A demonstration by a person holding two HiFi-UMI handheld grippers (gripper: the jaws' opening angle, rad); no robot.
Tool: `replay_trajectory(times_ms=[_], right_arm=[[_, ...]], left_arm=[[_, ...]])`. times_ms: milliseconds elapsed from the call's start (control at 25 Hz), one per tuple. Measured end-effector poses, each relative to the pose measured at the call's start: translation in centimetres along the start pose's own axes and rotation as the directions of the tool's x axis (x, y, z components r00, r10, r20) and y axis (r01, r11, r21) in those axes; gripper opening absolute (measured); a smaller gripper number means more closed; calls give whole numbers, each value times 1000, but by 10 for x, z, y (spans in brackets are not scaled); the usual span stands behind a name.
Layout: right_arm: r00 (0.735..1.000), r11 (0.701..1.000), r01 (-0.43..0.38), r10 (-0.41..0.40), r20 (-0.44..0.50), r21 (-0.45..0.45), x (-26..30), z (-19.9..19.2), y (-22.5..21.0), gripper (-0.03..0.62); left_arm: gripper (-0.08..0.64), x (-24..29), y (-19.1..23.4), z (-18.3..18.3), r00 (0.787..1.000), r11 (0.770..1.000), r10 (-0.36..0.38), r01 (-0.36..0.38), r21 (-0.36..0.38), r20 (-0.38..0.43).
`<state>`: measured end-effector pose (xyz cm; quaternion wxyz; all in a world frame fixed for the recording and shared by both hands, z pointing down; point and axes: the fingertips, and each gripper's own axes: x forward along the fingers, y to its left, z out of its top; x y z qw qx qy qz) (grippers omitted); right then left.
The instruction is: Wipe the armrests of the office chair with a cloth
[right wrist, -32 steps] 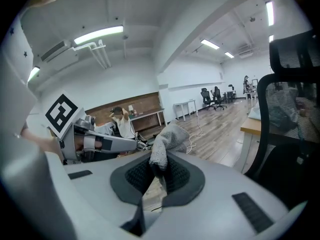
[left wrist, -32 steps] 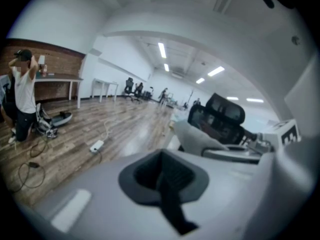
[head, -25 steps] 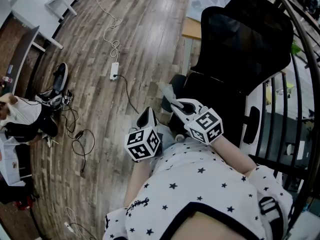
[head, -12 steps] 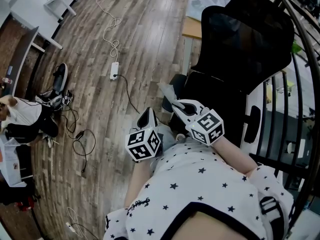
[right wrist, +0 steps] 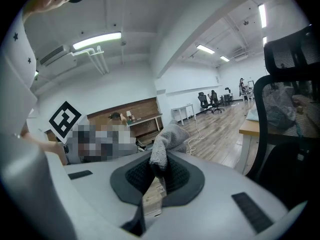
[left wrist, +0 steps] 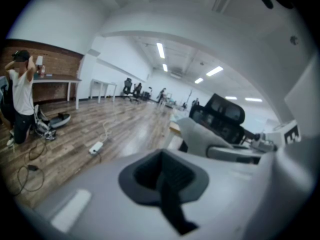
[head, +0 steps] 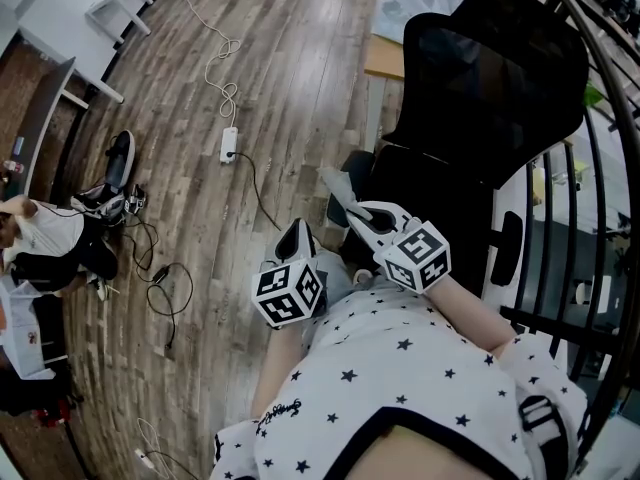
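The black office chair [head: 490,98] stands at the upper right of the head view, one black armrest [head: 506,248] showing on its far side. My right gripper [head: 350,208] is shut on a grey cloth [head: 335,181] and holds it beside the chair's near side. In the right gripper view the cloth [right wrist: 167,136] sticks up from between the shut jaws [right wrist: 155,176], with the chair's mesh back [right wrist: 292,104] at the right. My left gripper [head: 295,232] hangs just left of it over the floor, shut with nothing in it [left wrist: 164,176]. Its view shows the cloth [left wrist: 197,134] and the chair [left wrist: 225,115] ahead.
A white power strip [head: 229,143] with its cable and dark cords [head: 160,283] lie on the wooden floor. A desk edge [head: 383,60] is behind the chair and a black railing [head: 600,168] to its right. A person [head: 40,233] is at the far left.
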<state>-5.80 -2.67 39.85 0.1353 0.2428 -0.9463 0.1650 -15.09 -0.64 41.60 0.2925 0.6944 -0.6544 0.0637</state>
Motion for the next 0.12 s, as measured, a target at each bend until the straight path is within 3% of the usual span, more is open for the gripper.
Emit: replay_trajectory(times_ms=[120], right_arm=[[1000, 1000, 3, -3, -2, 5, 1, -1, 0, 31]], left_arm=[[2, 0, 1, 2, 1000, 1000, -5, 5, 0, 2]])
